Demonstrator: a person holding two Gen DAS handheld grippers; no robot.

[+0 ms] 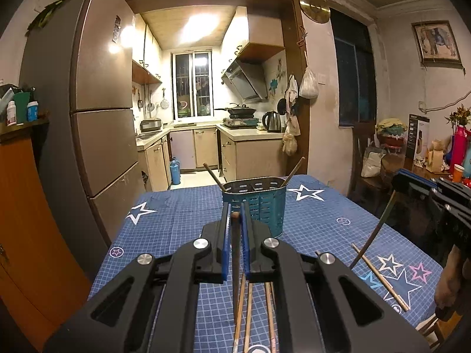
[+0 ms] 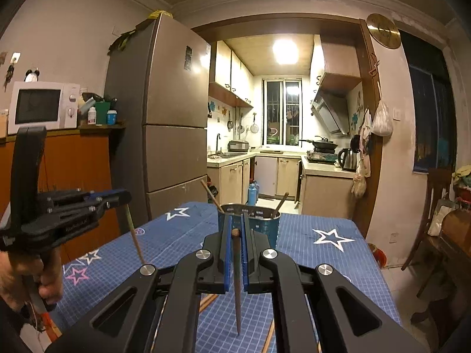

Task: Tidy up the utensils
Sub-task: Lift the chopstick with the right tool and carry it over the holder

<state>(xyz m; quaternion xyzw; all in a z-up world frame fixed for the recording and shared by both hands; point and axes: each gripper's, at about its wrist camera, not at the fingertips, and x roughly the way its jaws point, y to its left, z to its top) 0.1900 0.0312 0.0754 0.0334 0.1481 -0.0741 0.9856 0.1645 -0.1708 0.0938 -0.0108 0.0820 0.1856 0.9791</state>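
Gripped chopsticks (image 1: pixel 235 267) tips down

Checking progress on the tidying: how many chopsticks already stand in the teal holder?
2. The left chopstick leans out over the left side of the holder, the right chopstick over its right side. Others may be hidden inside.

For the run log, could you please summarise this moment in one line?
left hand-held gripper: shut on dark wooden chopstick | right hand-held gripper: shut on second dark chopstick | teal slotted utensil holder: two chopsticks inside | blue star tablecloth: loose chopsticks
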